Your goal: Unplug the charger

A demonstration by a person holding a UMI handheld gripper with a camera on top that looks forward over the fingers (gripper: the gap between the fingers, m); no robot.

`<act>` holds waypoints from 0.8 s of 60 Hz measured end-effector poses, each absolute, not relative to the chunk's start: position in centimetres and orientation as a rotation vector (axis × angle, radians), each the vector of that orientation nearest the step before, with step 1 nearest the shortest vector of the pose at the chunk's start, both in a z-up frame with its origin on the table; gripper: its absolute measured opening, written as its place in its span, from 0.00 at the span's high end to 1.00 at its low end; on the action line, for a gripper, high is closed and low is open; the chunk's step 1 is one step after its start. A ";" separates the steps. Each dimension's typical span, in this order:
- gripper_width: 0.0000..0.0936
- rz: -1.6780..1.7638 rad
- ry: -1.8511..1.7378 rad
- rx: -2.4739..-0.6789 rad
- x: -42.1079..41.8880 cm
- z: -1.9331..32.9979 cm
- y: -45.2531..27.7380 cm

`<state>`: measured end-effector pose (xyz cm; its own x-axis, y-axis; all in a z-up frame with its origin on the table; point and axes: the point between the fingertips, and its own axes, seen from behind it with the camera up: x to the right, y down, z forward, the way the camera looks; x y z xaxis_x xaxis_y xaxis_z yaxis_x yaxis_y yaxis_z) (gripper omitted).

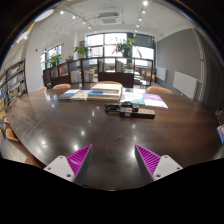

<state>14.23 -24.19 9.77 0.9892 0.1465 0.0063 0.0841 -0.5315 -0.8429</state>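
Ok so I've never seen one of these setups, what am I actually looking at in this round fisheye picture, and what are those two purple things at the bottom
This is a view from a wide-angle camera mounted on a hand-held gripper, a two-finger tool that a person carries; there is no robot arm. The camera looks forward along the fingers, so the two purple shapes are the pads on the inner faces of its fingers. They stand apart with only bare table between them, so the gripper is open and holds nothing.

Beyond the fingers is a large dark wooden table. Further along it lie some books or papers, and beside them a dark object that may be the power strip or charger; it is too small to tell. Behind are chairs, potted plants and big windows.
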 end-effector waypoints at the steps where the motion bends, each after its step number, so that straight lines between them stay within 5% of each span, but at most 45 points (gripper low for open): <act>1: 0.09 0.069 -0.152 -2.139 14.9 9.3 -23.4; 23: 0.10 -0.038 -0.045 -2.140 22.4 5.6 -1.1; 31: 0.18 -0.035 -0.024 -2.119 23.2 4.4 6.5; 39: 0.47 -0.027 0.000 -2.136 23.7 2.4 10.3; 42: 0.69 -0.008 -0.025 -2.111 23.2 2.3 10.7; 48: 0.77 -0.019 -0.008 -2.096 23.1 2.2 10.7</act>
